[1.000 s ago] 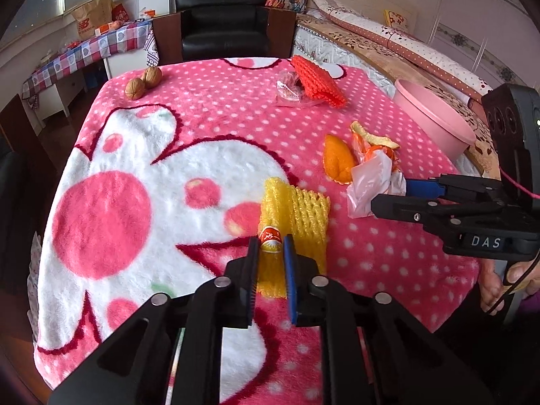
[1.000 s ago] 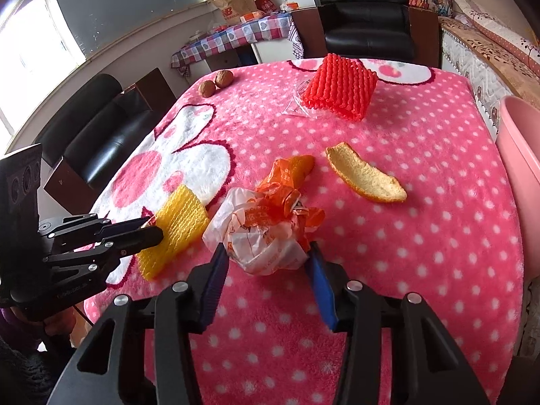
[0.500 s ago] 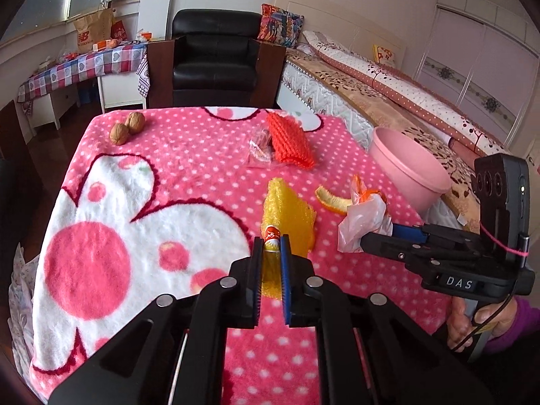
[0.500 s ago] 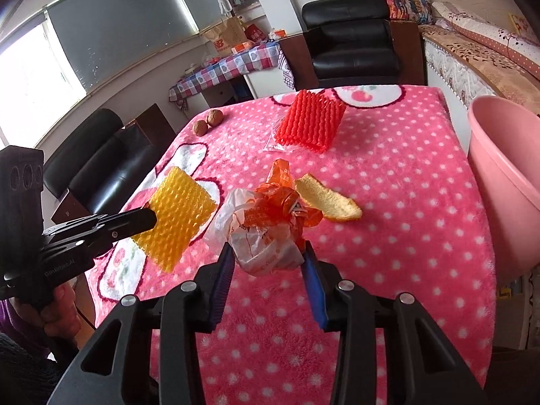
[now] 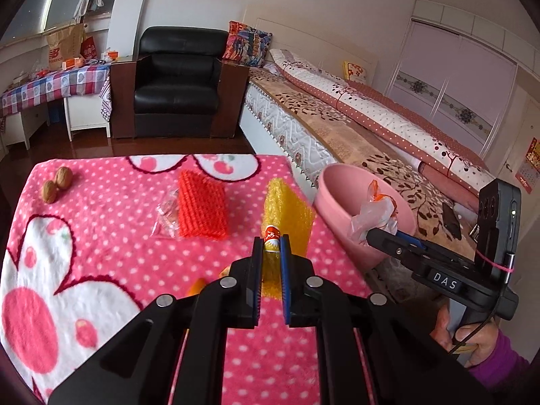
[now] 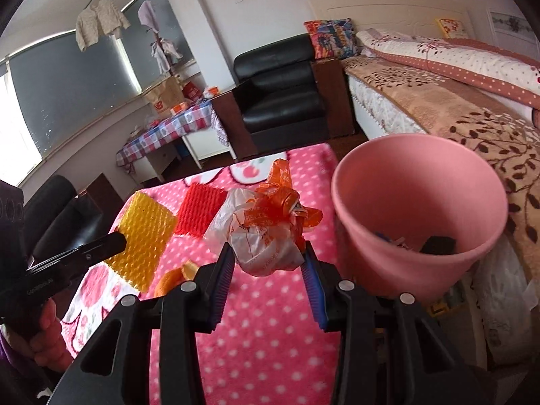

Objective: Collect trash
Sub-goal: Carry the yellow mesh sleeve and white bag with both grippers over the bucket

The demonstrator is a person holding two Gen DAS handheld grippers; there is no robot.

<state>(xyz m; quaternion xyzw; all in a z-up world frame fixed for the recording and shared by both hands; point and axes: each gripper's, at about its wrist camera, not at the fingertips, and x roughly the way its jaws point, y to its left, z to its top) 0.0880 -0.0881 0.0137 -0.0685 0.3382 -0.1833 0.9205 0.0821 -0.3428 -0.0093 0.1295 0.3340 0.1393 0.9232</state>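
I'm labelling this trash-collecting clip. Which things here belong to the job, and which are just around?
Job:
left gripper holding yellow foam net
right gripper holding crumpled plastic bag
pink bin
red foam net
orange peel
clear wrapper

Around:
walnuts
armchair
bed

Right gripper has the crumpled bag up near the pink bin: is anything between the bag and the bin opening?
Nothing visible. The crumpled bag, clamped in the right gripper, hangs beside the pink bin, whose mouth is open with only some scraps at the bottom. The yellow foam net in the left gripper sits off to the other side.
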